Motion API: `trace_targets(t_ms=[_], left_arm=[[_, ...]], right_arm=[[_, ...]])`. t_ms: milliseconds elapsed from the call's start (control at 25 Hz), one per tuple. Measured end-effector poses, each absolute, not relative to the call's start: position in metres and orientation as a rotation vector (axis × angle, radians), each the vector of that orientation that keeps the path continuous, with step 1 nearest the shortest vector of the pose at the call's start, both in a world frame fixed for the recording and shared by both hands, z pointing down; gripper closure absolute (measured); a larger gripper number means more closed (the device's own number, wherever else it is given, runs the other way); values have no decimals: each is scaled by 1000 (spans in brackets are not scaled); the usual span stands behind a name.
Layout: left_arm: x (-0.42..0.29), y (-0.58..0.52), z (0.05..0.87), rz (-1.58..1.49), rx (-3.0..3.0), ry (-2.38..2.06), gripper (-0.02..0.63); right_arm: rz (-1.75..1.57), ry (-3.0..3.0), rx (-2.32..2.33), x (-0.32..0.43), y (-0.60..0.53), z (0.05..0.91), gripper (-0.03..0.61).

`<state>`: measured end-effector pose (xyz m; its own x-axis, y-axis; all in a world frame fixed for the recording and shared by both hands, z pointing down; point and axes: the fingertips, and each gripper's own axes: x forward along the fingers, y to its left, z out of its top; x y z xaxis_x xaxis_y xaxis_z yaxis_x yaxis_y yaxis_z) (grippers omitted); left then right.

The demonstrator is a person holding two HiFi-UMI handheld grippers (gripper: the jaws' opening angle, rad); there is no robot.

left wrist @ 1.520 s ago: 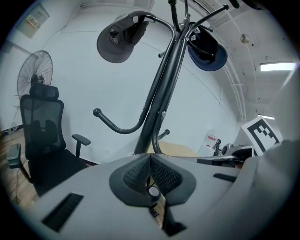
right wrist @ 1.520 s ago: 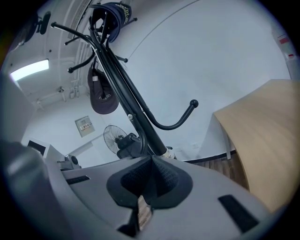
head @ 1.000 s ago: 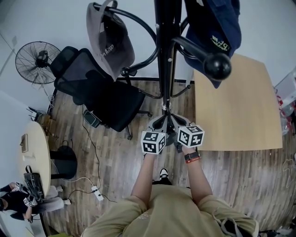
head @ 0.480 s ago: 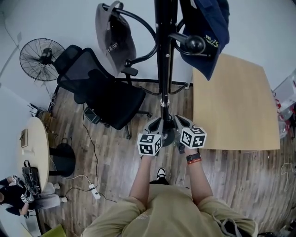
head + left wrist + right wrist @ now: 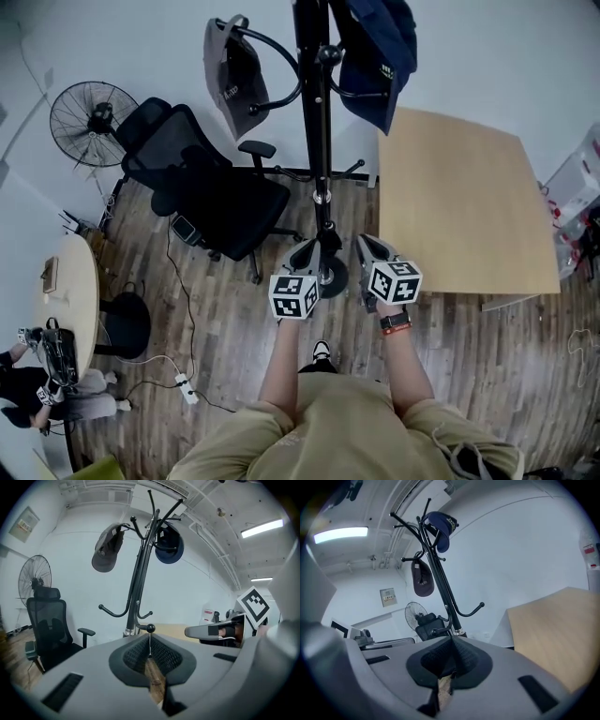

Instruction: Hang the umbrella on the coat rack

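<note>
The black coat rack [image 5: 314,122] stands straight ahead of me, its round base on the wooden floor between my two grippers. A grey cap [image 5: 232,75] hangs on a left hook and a dark blue cap [image 5: 375,56] on a right hook. No umbrella shows in any view. My left gripper [image 5: 305,253] and right gripper [image 5: 368,247] are held side by side near the base, both shut with nothing between the jaws. In the left gripper view the rack [image 5: 139,588] rises above the shut tips [image 5: 149,637]; in the right gripper view the rack [image 5: 440,583] leans over the shut tips [image 5: 452,639].
A black office chair [image 5: 202,183] and a floor fan [image 5: 94,122] stand left of the rack. A light wooden table [image 5: 459,206] is to the right. A round table [image 5: 70,300], a power strip with cable [image 5: 187,387] and a seated person [image 5: 37,398] are at the lower left.
The head view has drawn back from the rack: its hooks and caps now look smaller and farther up. Both grippers have stayed shut and kept their place beside the base.
</note>
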<state>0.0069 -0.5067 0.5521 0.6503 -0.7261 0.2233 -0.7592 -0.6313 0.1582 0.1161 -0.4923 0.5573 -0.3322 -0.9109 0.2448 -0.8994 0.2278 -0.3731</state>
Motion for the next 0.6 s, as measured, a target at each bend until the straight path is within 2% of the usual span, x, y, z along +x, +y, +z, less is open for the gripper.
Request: trace_targets(t_ms=[600], left_arm=[[-19, -356, 505, 73, 2655, -1349, 589]], right_arm=[[-464, 2460, -1851, 120, -342, 513, 563]])
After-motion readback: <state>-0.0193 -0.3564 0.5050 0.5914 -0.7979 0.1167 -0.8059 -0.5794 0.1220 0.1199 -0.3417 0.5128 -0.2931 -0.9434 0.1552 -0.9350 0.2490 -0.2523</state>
